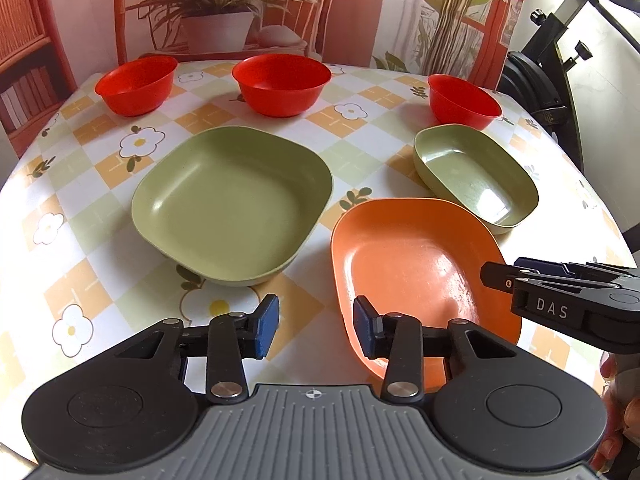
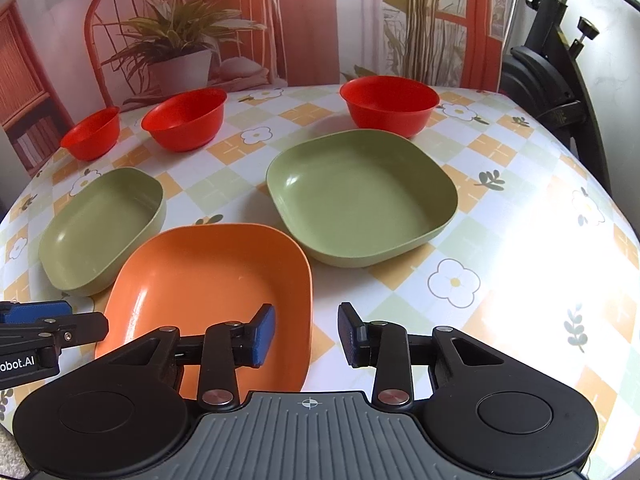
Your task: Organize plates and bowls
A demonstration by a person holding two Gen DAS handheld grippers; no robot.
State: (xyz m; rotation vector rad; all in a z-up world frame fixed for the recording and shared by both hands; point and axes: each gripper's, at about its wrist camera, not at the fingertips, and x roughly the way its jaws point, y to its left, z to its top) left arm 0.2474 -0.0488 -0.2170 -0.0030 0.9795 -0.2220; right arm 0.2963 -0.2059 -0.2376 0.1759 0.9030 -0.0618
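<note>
Three red bowls stand in a row at the back of the table: left (image 1: 136, 86) (image 2: 91, 133), middle (image 1: 282, 84) (image 2: 184, 119), right (image 1: 464, 100) (image 2: 390, 104). Nearer sit a green square plate (image 1: 232, 208) (image 2: 102, 228), a second green plate (image 1: 476, 180) (image 2: 360, 196) and an orange plate (image 1: 412, 276) (image 2: 212, 276). My left gripper (image 1: 316, 326) (image 2: 80, 326) is open, its right finger over the orange plate's near-left rim. My right gripper (image 2: 307, 334) (image 1: 492, 276) is open too, its left finger above the plate's near-right side. Neither holds anything.
A flower-patterned checked cloth covers the table (image 1: 80, 240) (image 2: 500, 280), whose rounded edges fall away left and right. A printed backdrop of a plant and a chair hangs behind. A black stand (image 1: 548, 80) (image 2: 560, 92) rises at the far right. A hand (image 1: 616, 420) shows at bottom right.
</note>
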